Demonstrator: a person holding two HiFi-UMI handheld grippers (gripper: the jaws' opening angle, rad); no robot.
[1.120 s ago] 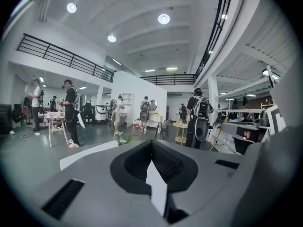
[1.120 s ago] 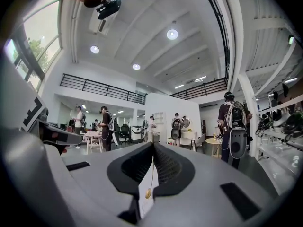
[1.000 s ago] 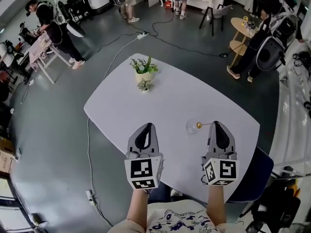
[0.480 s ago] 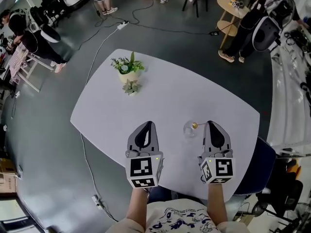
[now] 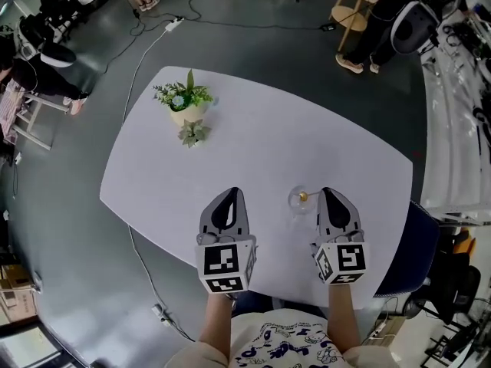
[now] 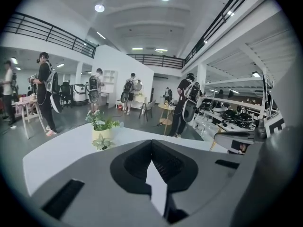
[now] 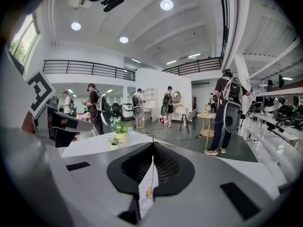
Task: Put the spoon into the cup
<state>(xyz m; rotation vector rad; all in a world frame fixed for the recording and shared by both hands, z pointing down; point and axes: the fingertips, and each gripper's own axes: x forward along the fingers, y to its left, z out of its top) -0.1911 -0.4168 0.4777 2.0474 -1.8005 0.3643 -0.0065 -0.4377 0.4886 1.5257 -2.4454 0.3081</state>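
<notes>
A small clear glass cup [image 5: 294,202] stands on the white table [image 5: 253,129], near its front right. A thin gold spoon [image 5: 304,196] has its bowl at the cup's right rim. Its handle runs right and disappears under my right gripper [image 5: 331,193]. That gripper hovers shut with nothing between its pads, just right of the cup. In the right gripper view the gold bowl [image 7: 149,192] and the cup [image 7: 143,204] show low in the gap under the closed jaws. My left gripper [image 5: 232,192] hovers shut and empty, left of the cup.
A potted plant [image 5: 186,102] and a smaller one [image 5: 192,133] stand at the table's far left. A dark blue chair [image 5: 399,259] sits at the table's right front corner. Several people, chairs and floor cables surround the table.
Both grippers have sunk toward the table side by side, still shut. The table has grown larger in the head view, and the plants have slid left. Less of the spoon handle shows beside the right gripper.
</notes>
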